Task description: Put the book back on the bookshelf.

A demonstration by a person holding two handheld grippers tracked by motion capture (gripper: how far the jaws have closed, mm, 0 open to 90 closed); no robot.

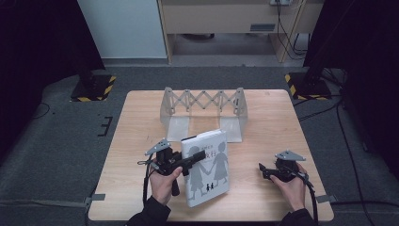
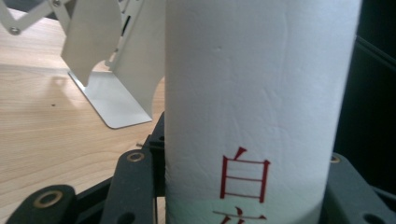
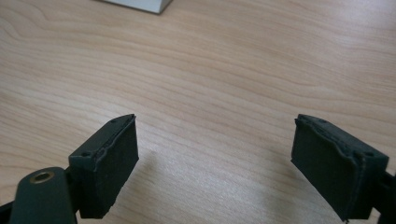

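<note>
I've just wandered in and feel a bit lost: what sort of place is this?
Probably a lab or recording studio rather than a home: a lone wooden table on grey carpet, black stands on hazard-striped bases, and a person working a white book with a hand-held left gripper.

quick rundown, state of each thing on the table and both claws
book: closed, tilted, spine clamped in the left claw
left claw: shut on the book
right claw: open, nothing between its jaws, over bare table
expanding bookend rack: upright, stretched open, no books in it
</note>
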